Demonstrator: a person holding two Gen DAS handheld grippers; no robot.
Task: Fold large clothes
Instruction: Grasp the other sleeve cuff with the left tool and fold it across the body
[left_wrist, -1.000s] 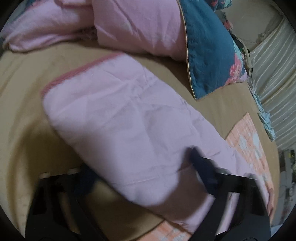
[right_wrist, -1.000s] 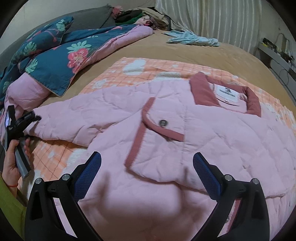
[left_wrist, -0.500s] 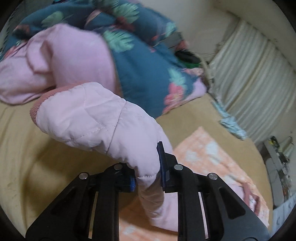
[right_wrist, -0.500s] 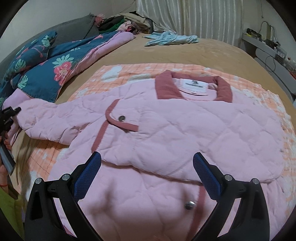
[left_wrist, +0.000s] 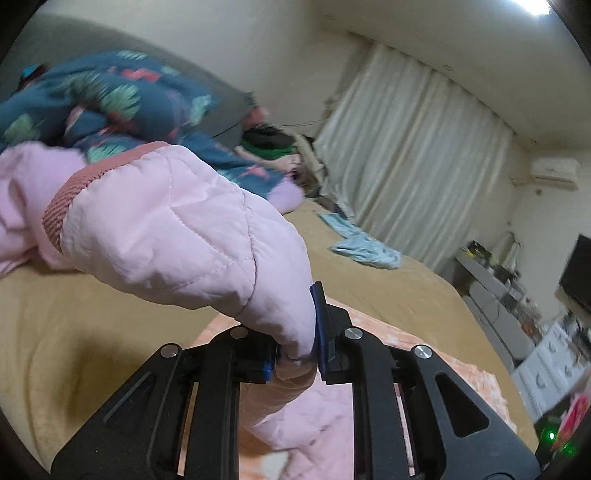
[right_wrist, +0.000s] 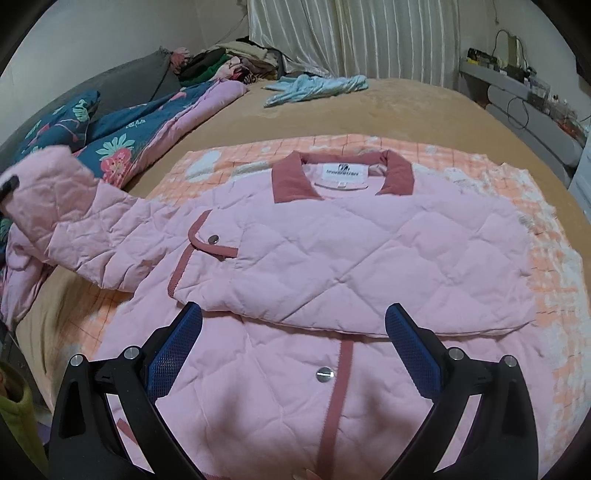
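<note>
Across the tan bed (right_wrist: 406, 107), the pink jacket (right_wrist: 332, 251) lies flat on a checked blanket (right_wrist: 546, 258). I have just clamped my left gripper (left_wrist: 295, 354) on its sleeve (left_wrist: 177, 236) and lifted it, ready to fold inward; my right gripper (right_wrist: 291, 354) hovers wide, empty.

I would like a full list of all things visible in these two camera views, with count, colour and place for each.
quilted jacket: one, pink with dusty-red trim, spread on the checked blanket
jacket sleeve: one, pink with red ribbed cuff, lifted off the bed
checked blanket: one, orange and white, under the jacket
bed sheet: one, tan, covering the bed
floral quilt: one, dark blue with pink lining, left side of the bed
small garment: one, light blue, far end of the bed
clothes pile: one, mixed colours, far left corner
curtain: one, off-white, far wall
air conditioner: one, white, high on the wall
left claw: black with blue pads, shut on the sleeve
right claw: black with blue pads, open above the jacket
</note>
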